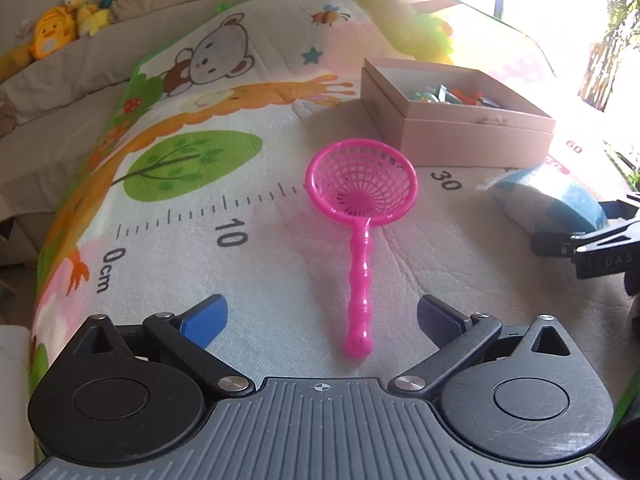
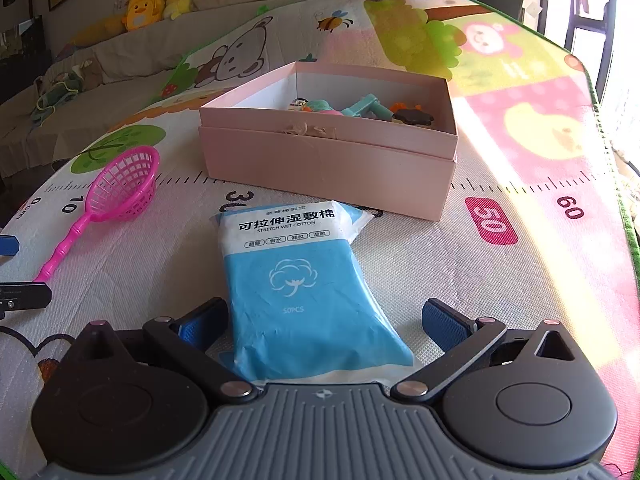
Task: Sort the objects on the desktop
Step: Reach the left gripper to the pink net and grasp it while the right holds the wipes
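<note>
Spread wide, the left gripper (image 1: 322, 316) flanks the knobbed handle of a pink plastic mesh scoop (image 1: 360, 200) lying on the quilted play mat (image 1: 260, 280). Equally wide, the right gripper (image 2: 324, 320) straddles a soft blue cotton-pad pack (image 2: 304, 280), mid-mat. Beyond, an open pink cardboard box (image 2: 332, 168) holds small colourful toys (image 2: 360, 110).
</note>
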Action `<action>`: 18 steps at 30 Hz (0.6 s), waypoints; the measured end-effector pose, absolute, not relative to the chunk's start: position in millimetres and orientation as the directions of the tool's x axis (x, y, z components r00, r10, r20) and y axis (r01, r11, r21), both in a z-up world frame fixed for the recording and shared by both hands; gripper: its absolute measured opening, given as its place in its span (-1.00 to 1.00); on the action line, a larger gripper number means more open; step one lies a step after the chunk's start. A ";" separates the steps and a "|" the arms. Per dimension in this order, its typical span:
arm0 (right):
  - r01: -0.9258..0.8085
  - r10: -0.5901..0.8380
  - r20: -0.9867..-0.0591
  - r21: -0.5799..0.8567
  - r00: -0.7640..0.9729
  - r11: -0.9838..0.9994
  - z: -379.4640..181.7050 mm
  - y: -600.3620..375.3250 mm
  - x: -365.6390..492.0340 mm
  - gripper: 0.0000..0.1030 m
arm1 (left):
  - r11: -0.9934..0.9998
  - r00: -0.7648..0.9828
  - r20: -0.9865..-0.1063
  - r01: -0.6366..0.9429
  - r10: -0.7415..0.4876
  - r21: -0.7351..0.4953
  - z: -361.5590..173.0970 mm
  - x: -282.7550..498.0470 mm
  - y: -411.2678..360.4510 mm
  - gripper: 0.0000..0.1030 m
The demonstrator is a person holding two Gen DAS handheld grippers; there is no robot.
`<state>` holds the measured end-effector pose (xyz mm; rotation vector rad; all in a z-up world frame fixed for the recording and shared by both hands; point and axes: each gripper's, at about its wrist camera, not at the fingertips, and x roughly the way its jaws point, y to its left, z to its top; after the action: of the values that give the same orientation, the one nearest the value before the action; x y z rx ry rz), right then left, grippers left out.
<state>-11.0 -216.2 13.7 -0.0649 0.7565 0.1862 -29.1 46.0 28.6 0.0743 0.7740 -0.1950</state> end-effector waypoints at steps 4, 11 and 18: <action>-0.191 0.145 -0.688 0.009 0.712 0.982 13.6 -216.3 -11.0 1.00 | 0.980 0.726 -0.675 0.197 -0.132 0.021 34.9 0.4 15.8 1.00; -0.192 0.147 -0.687 0.011 0.712 0.981 13.6 -217.2 -10.9 1.00 | 0.988 0.705 -0.706 0.148 -0.067 0.053 21.8 52.6 -12.6 1.00; -0.197 0.154 -0.682 0.016 0.715 0.980 15.2 -218.4 -12.2 1.00 | 0.989 0.693 -0.717 0.145 -0.074 0.038 16.1 55.4 -12.8 0.68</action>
<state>-12.2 -218.4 15.2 -0.0597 0.7500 0.1948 55.4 -12.8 16.1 0.0943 0.7956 -0.1230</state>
